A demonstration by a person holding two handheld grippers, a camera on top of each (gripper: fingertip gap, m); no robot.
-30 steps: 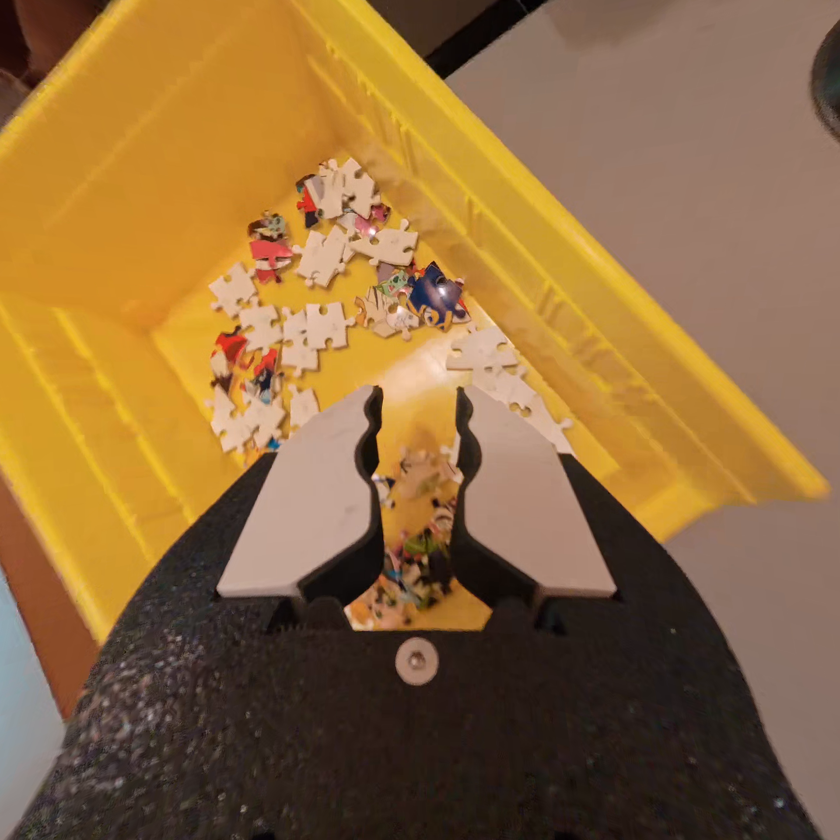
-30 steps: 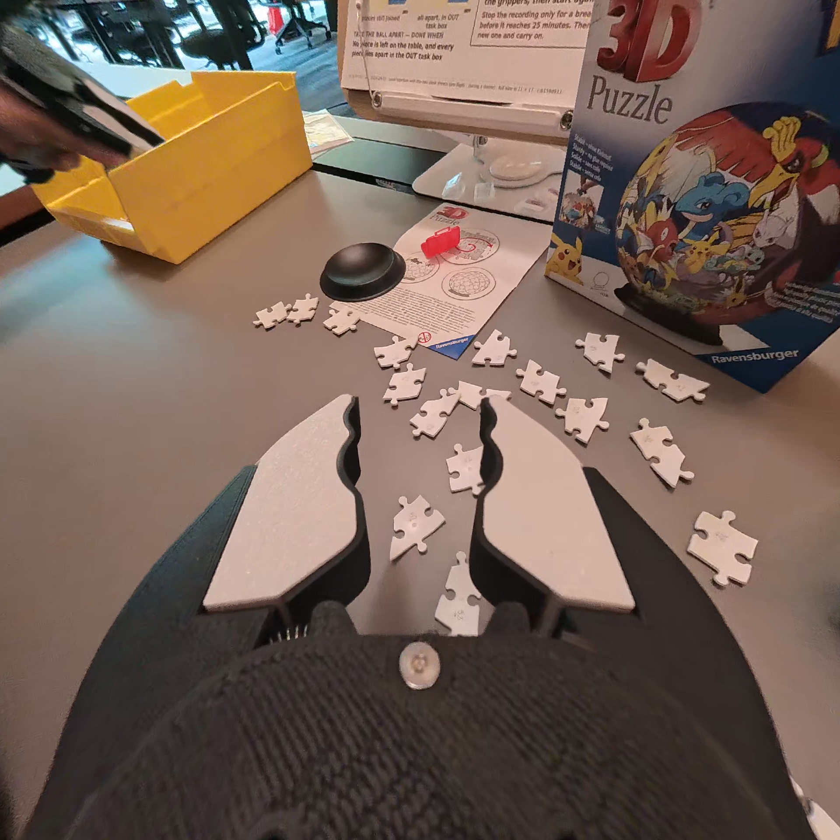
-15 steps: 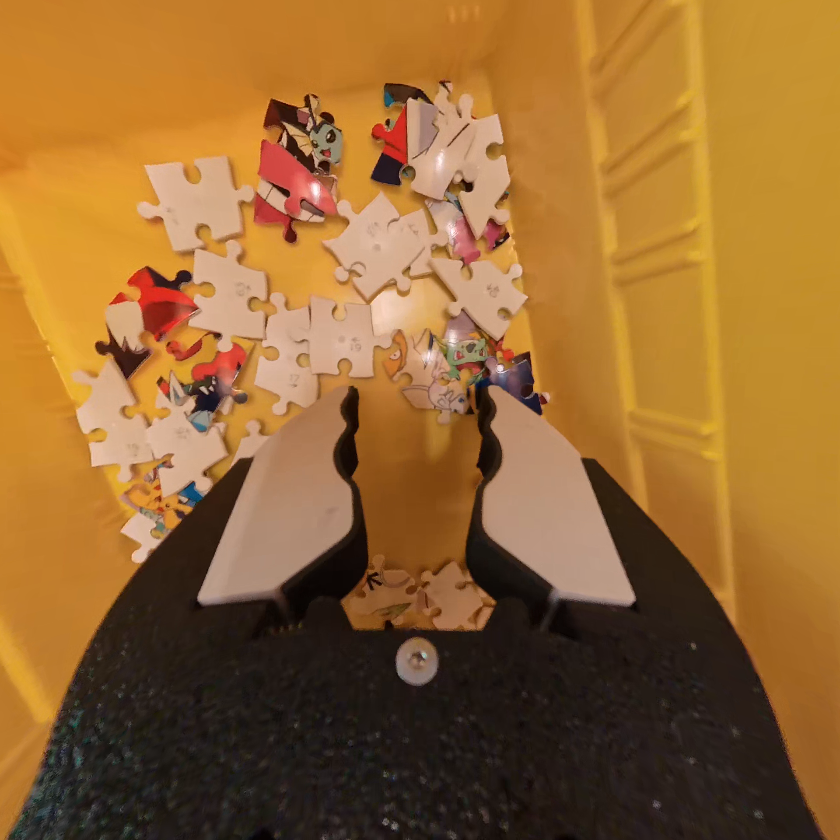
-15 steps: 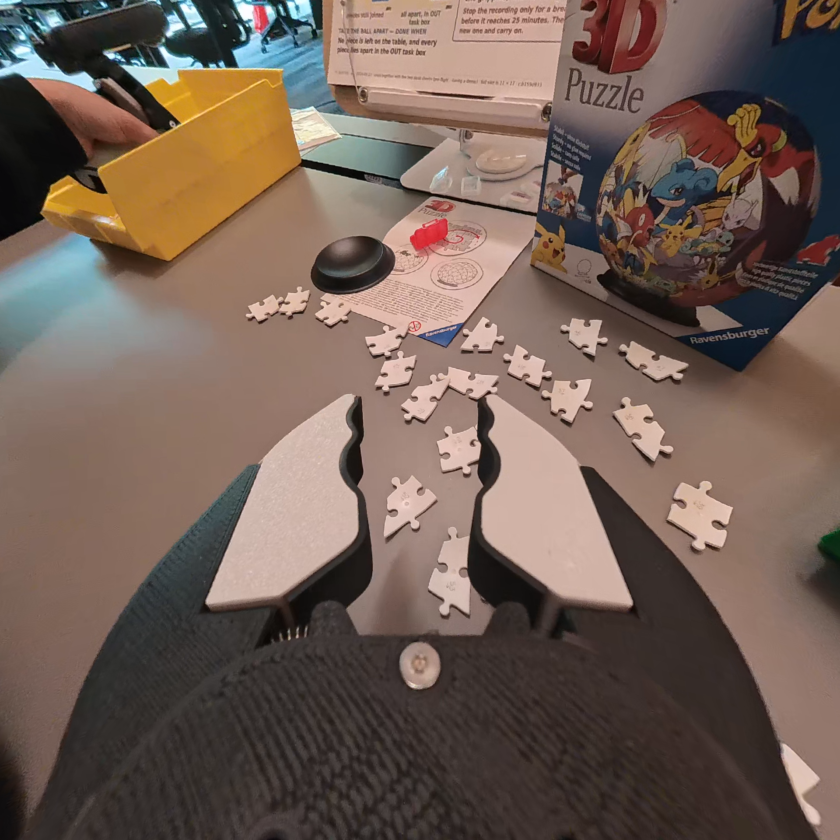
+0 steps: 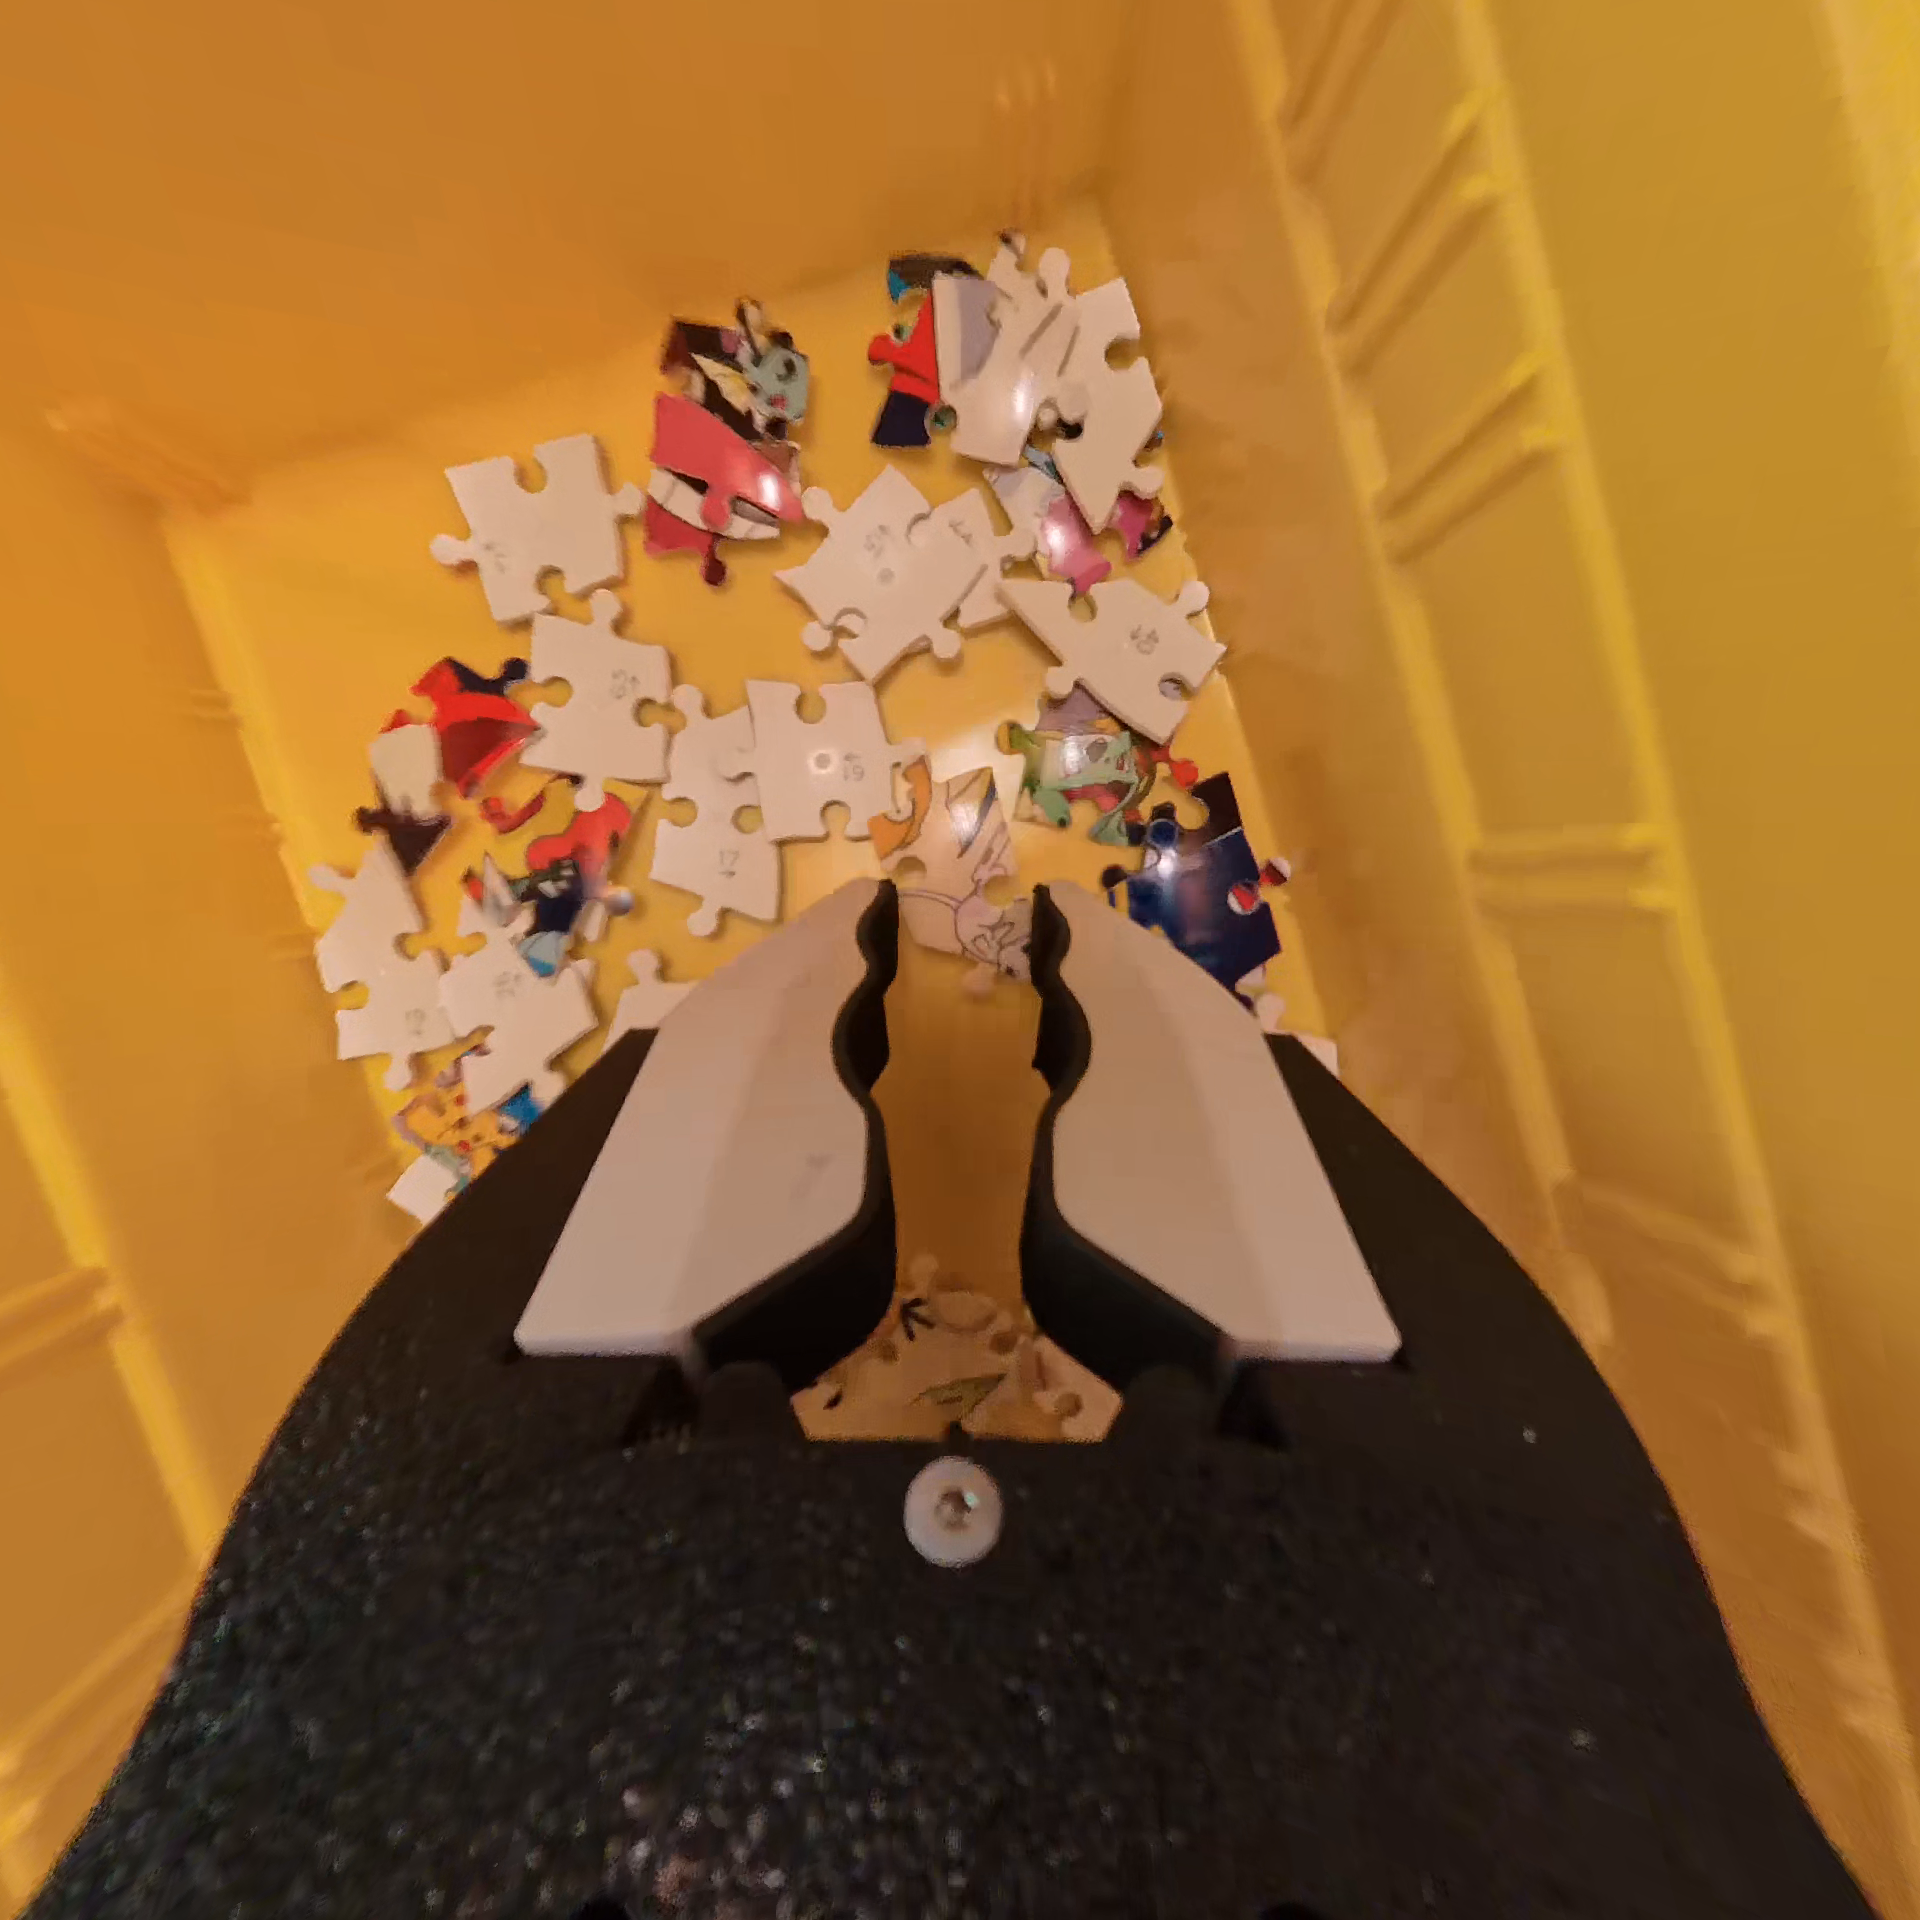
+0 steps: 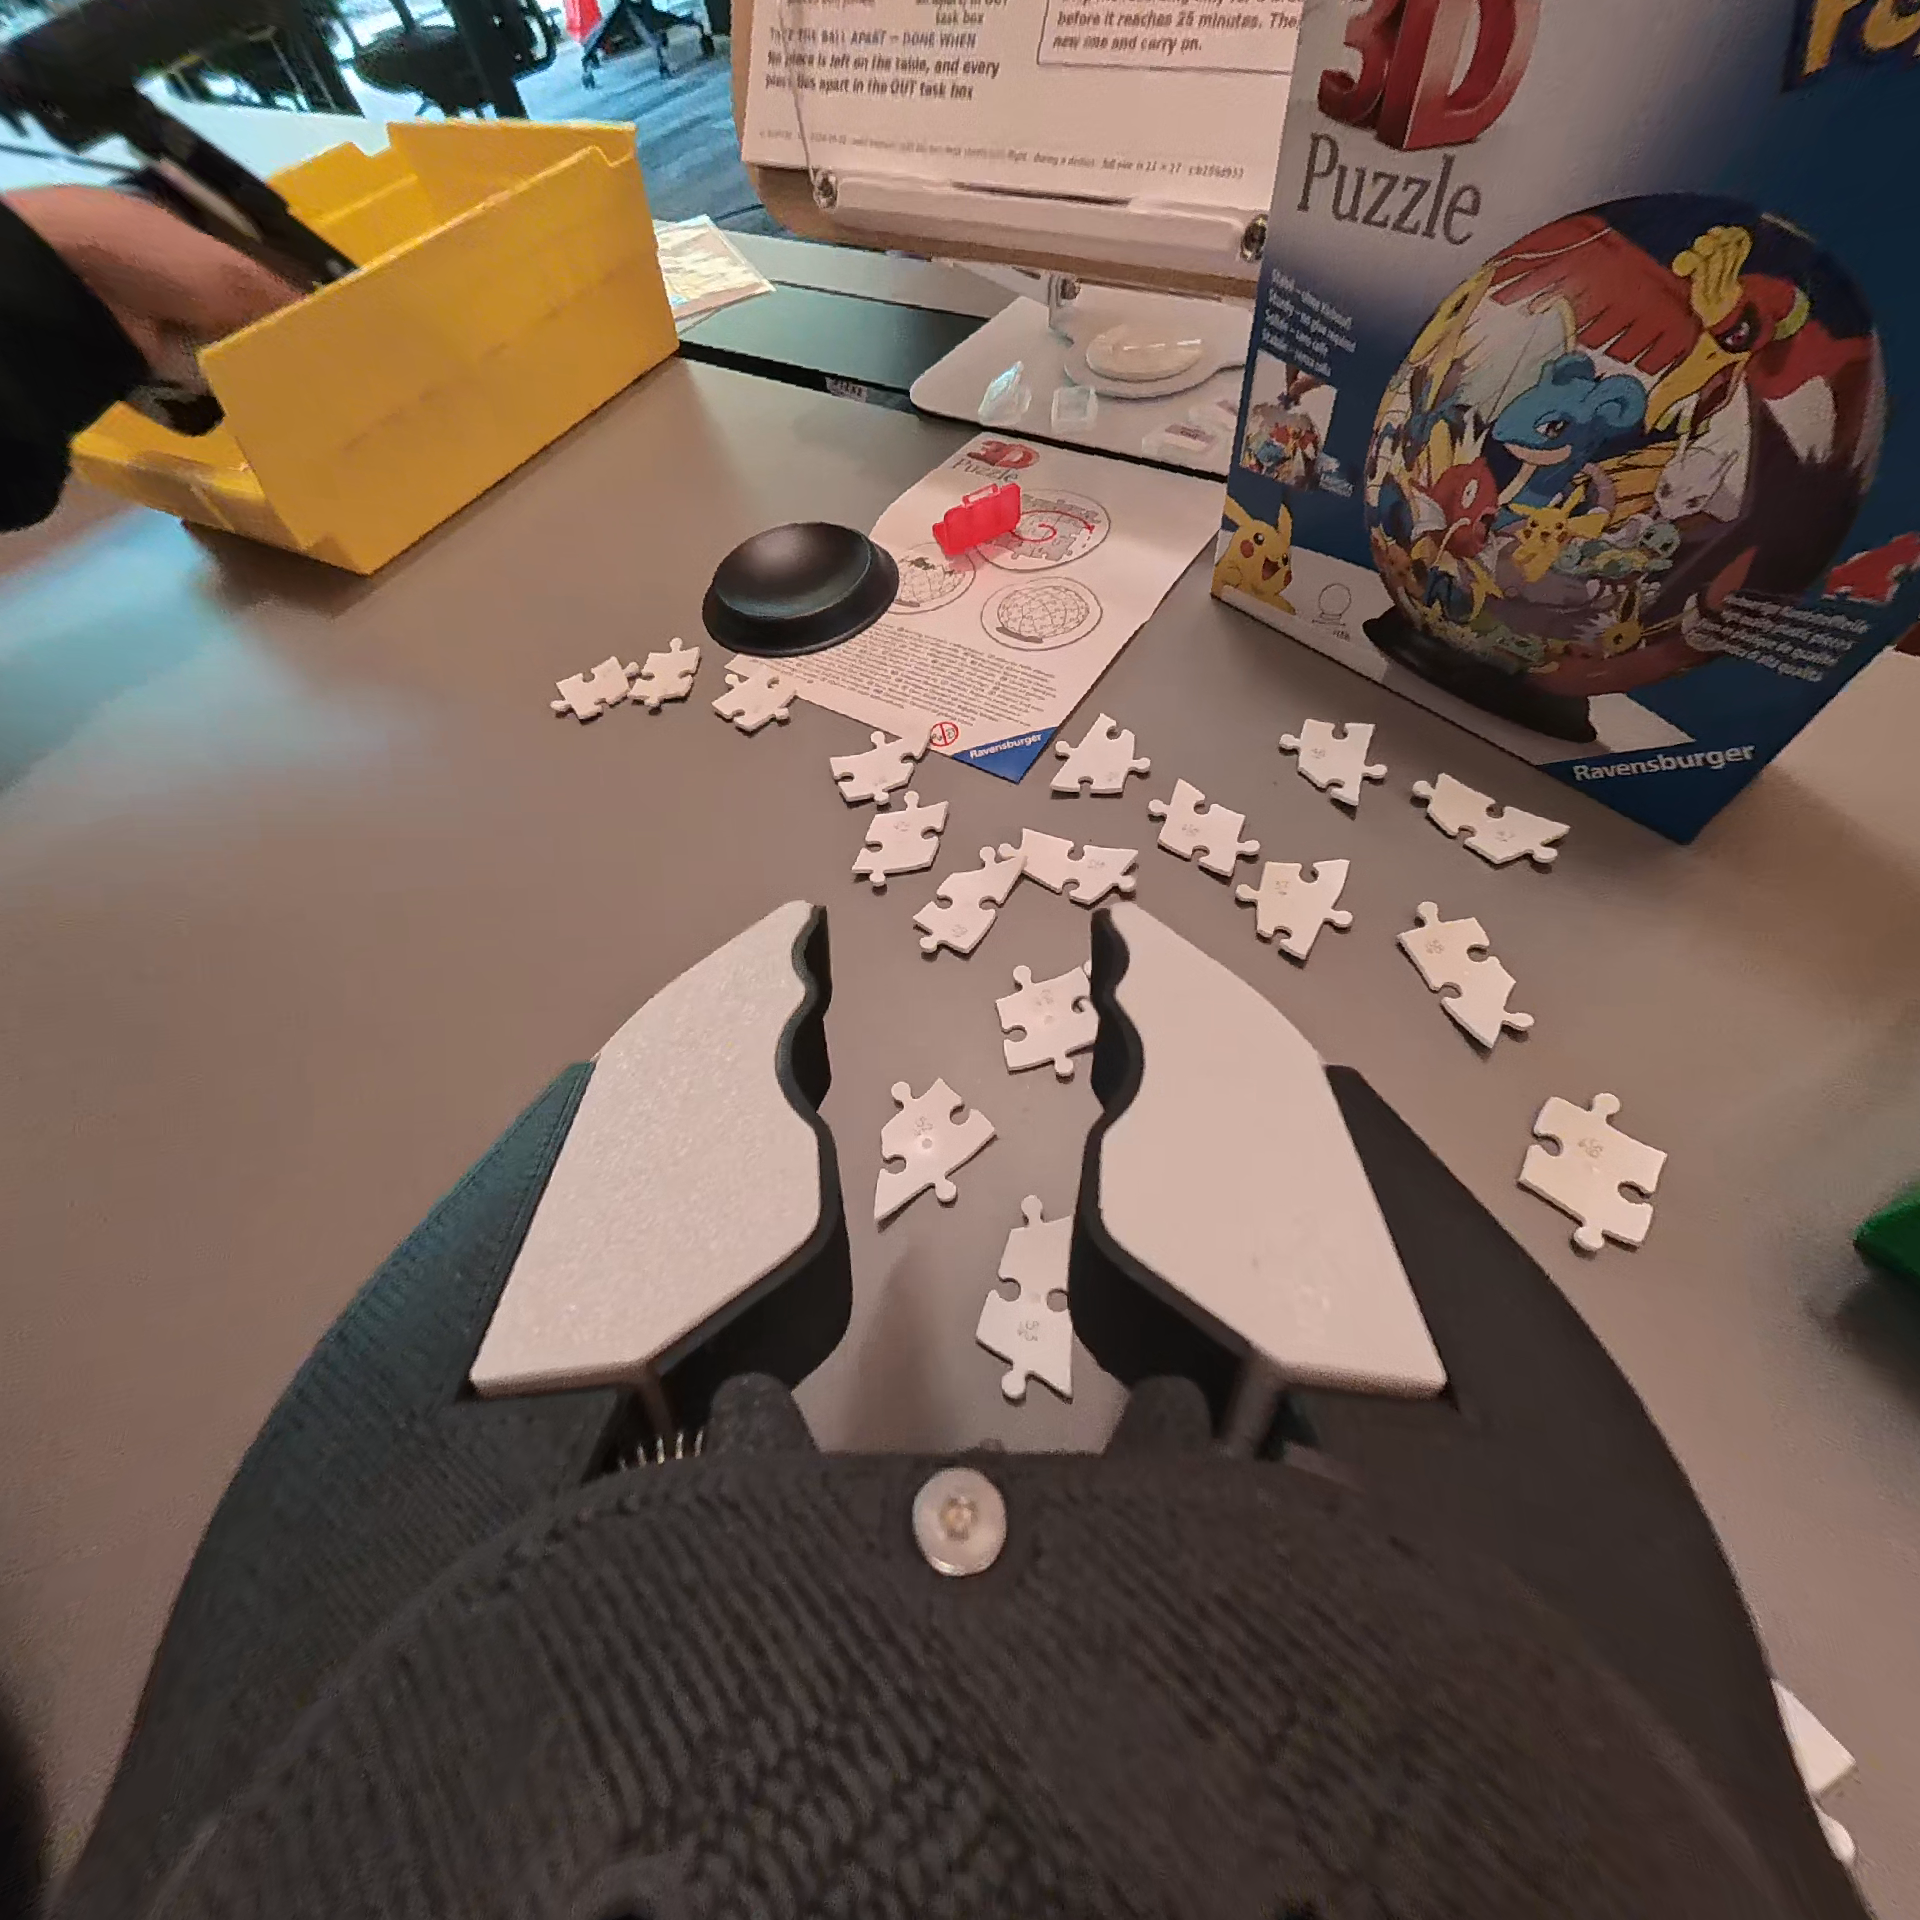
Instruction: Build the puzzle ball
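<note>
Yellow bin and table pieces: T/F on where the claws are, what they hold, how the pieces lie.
1. The left claw is inside the yellow bin. True.
2. The left claw grips a piece. False: its jaws are apart, nothing between them.
3. Every table piece lies white side up. True.
4. The black stand sits in the bin. False: on the table, overlapping the instruction sheet.
5. The right claw is shut. False: open, empty.

Loose puzzle pcs [image 5: 821, 764] in yellow bin [image 5: 1558, 520]; more [image 6: 1190, 826] face-down on table.
</note>
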